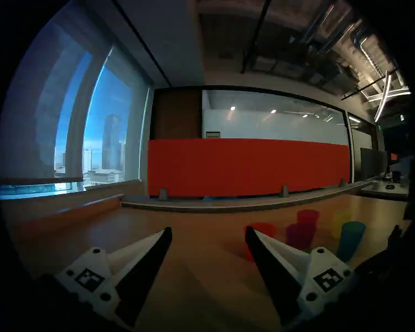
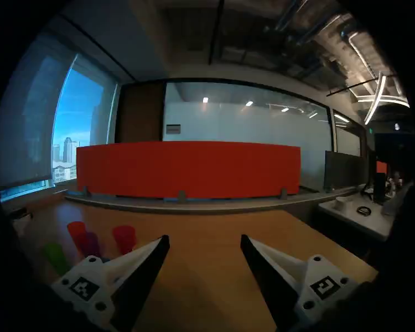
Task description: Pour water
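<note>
Several coloured plastic cups stand on a wooden table (image 1: 207,238). In the left gripper view a red cup (image 1: 263,231), a purple cup (image 1: 300,234), a pink-red cup (image 1: 308,216), a yellow cup (image 1: 341,223) and a teal cup (image 1: 351,239) sit right of centre. My left gripper (image 1: 207,240) is open above the table, its right finger in front of the red cup. In the right gripper view a red cup (image 2: 77,232), a purple cup (image 2: 91,243), a pink-red cup (image 2: 124,238) and a green cup (image 2: 56,257) stand at the left. My right gripper (image 2: 205,246) is open, with nothing between its fingers.
A long red divider panel (image 1: 246,167) runs along the table's far edge, with a glass wall behind it. Large windows (image 1: 108,138) are at the left. A second desk (image 2: 362,213) with monitors and small items stands at the right.
</note>
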